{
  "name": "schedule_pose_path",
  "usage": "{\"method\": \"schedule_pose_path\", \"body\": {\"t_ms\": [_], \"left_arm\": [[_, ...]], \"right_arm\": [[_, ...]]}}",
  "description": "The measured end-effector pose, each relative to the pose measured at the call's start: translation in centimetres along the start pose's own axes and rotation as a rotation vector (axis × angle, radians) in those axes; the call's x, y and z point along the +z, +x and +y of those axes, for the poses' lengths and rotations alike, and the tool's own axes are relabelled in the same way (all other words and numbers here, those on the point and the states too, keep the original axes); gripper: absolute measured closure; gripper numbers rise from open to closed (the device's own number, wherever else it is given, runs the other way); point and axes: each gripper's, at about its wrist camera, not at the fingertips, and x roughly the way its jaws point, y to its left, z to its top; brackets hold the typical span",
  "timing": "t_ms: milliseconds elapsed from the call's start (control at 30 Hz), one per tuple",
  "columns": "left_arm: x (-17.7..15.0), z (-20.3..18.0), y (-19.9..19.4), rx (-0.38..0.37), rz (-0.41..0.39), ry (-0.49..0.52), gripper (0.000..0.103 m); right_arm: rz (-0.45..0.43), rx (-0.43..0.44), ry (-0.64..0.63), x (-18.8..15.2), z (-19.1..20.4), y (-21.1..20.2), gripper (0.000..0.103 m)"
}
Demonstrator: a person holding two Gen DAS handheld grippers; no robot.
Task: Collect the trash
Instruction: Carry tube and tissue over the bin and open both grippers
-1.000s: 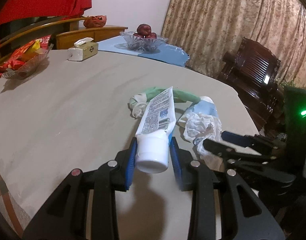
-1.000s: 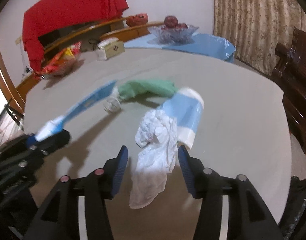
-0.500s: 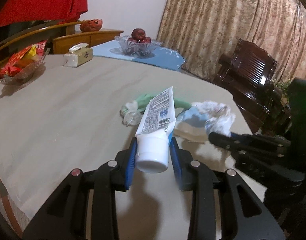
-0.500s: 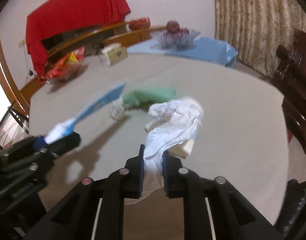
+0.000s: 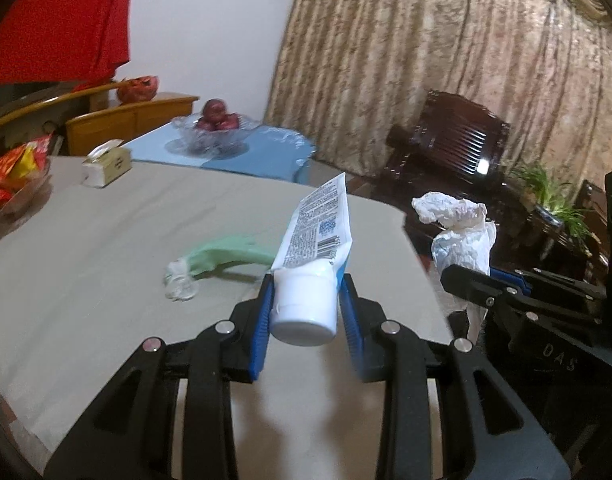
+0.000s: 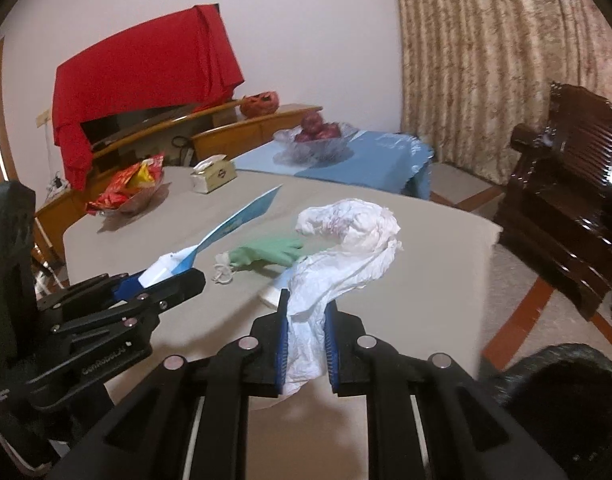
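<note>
Toothpaste tube (image 5: 320, 236), white cap toward the camera, clamped at its cap end between the blue pads of the left gripper (image 5: 306, 312) and lifted clear of the tabletop (image 5: 85, 264). Crumpled white tissue (image 6: 346, 248) pinched between the narrow-set pads of the right gripper (image 6: 306, 336), likewise raised above the surface. Green glove (image 6: 265, 254) lying flat near the tabletop's right edge, a small clear plastic scrap (image 5: 179, 280) touching its cuff. Toward the far edge: tissue box (image 6: 213, 176), snack bowl (image 6: 125, 192). Beyond, on a blue-covered table (image 6: 386, 160), a glass fruit bowl (image 6: 314, 136)
</note>
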Motion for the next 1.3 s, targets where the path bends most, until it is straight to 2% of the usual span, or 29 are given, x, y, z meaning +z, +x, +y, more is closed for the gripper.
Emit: {"method": "schedule_pose_path", "body": {"t_ms": [233, 567, 1000, 1300], "left_arm": [[0.1, -5.3, -0.4, -0.088, -0.006, 0.053, 0.072], [-1.0, -12.5, 0.7, -0.221, 0.037, 0.143, 0.072], [-3.8, -21.3, 3.7, -0.362, 0.120, 0.260, 0.072], [-6.1, -25.2, 5.5, -0.413, 0.158, 0.316, 0.072]], "right_arm": [[-0.038, -0.080, 0.039, -1.1, -2.8, -4.3, 0.088], [-0.064, -0.220, 0.131, -4.0, -8.1, -9.8, 0.088], [-0.012, -0.387, 0.250, -9.4, -14.3, -14.4, 0.088], [0.017, -0.453, 0.309, -11.9, -17.4, -15.7, 0.088]]}}
